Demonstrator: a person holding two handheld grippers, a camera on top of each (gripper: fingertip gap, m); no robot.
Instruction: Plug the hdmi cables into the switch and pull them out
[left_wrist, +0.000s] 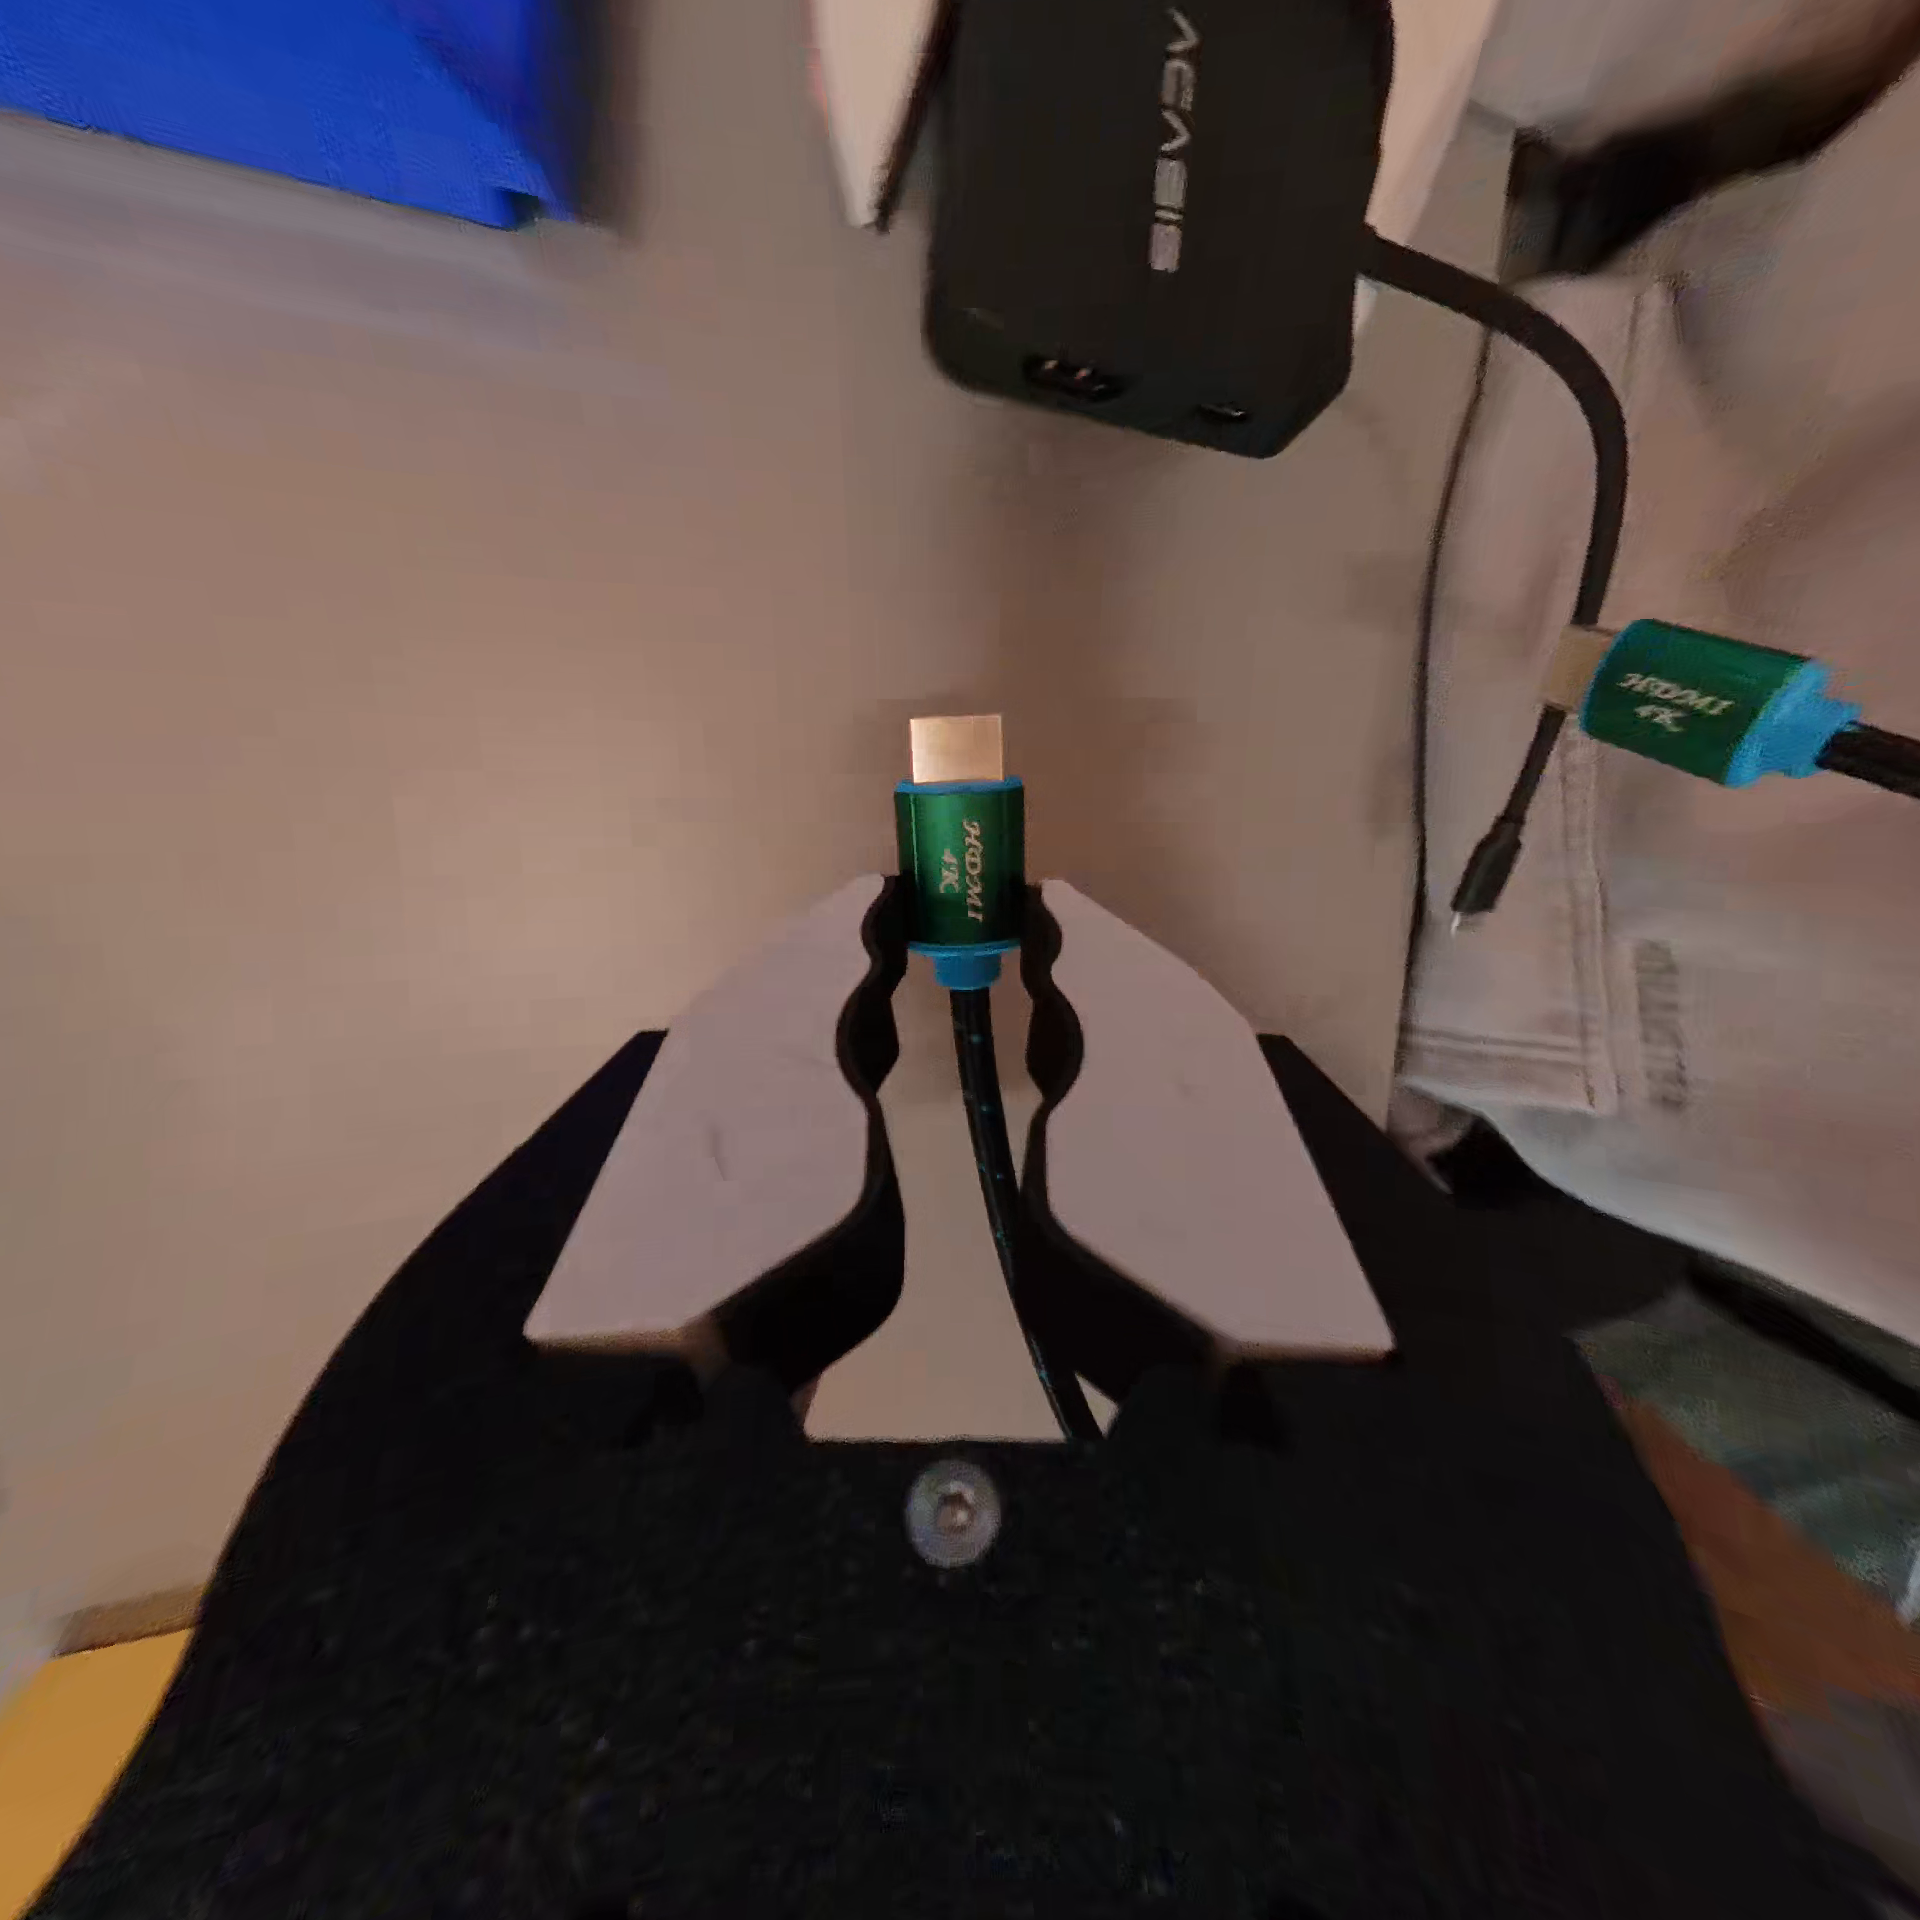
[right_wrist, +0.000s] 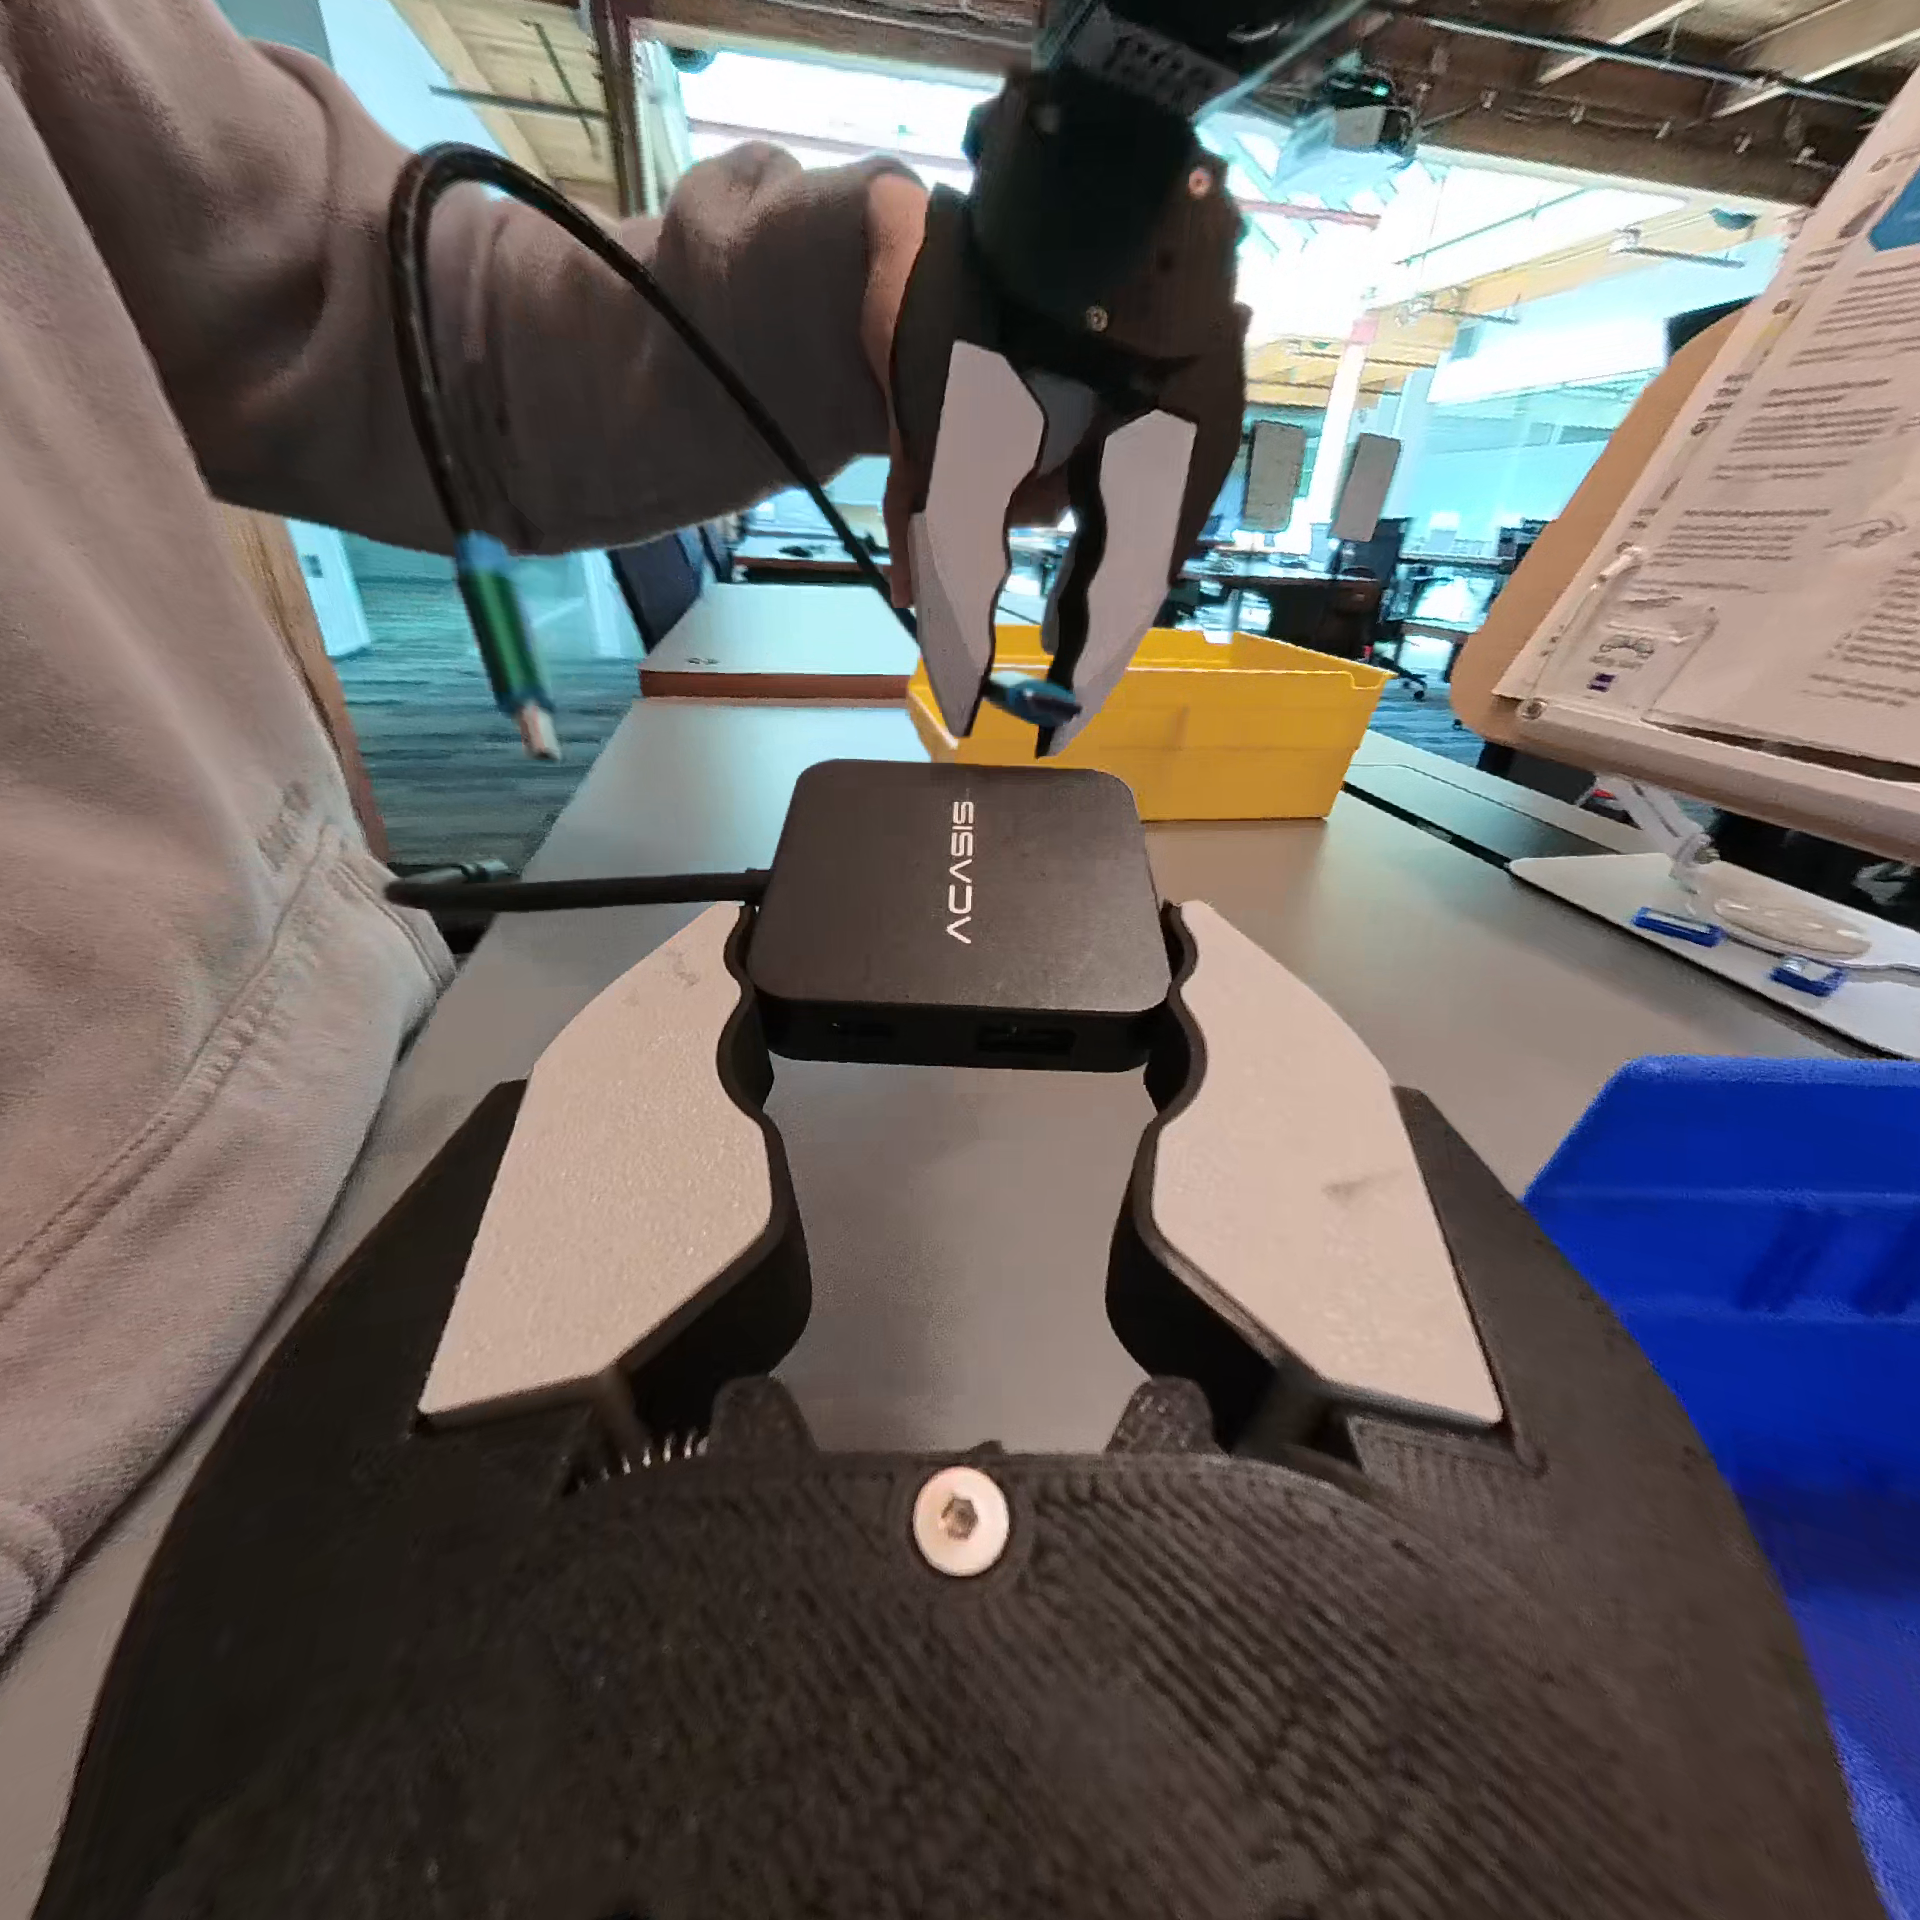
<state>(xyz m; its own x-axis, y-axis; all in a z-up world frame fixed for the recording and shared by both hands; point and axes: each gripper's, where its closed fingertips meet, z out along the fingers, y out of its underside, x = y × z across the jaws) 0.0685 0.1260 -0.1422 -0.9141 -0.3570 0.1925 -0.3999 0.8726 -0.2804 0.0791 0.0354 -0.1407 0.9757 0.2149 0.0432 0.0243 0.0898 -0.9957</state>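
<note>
The left claw (left_wrist: 958, 914) is clenched on the green plug (left_wrist: 958, 873) of one cable, gripping its body with the gold tip pointing forward and the black cord trailing back between the fingers. The right claw (right_wrist: 961, 961) is clamped on the two sides of the black switch (right_wrist: 961, 894), holding it just above the grey table (right_wrist: 1403, 966).

In the left wrist view the switch (left_wrist: 1143, 229) sits far and to the right of the plug's line, well apart from it, and the nearest port (left_wrist: 1075, 376) faces off-axis. Pushing in without squaring up would likely scrape the tip on the casing or jam it at a slant.

The grip on the switch is only at its edges, so a hard push could twist or slide it out.

The cable's other plug (left_wrist: 1714, 707) dangles loose on the right beside the person's sleeve (right_wrist: 312, 343), and the cord loops near the thin lead (left_wrist: 1558, 436) leaving the switch; either could snag and drag the held plug off line.
</note>
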